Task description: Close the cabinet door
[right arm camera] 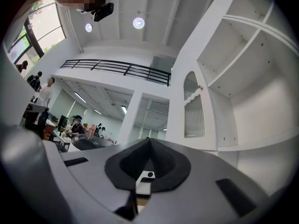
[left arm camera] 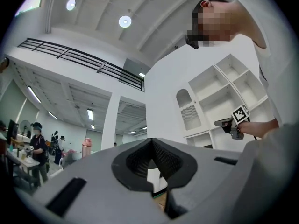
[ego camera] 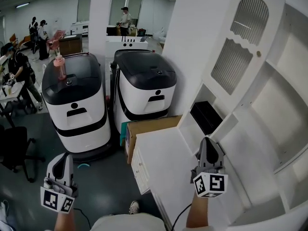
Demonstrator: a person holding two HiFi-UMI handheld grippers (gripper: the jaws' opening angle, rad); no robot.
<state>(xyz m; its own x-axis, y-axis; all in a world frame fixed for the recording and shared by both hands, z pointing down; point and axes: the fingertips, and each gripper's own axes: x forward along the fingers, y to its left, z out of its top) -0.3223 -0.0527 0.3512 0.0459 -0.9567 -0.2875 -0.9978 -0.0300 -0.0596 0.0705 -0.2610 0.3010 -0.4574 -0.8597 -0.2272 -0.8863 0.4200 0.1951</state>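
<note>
Where the cabinet door stands: swung open at the left side of the cabinet. Its arched, ribbed panel faces outward, with a small knob near the edge toward the shelves.
Right gripper: clenched shut on nothing, held over the cabinet's white lower top, below the door and apart from it.
Left gripper: closed and empty (pads meeting at the tip), well left of the cabinet.
Black box: in a low cabinet compartment, just under the door.
Machines: two, white and black, side by side left of the cabinet.
Cardboard box: against the cabinet's base.
</note>
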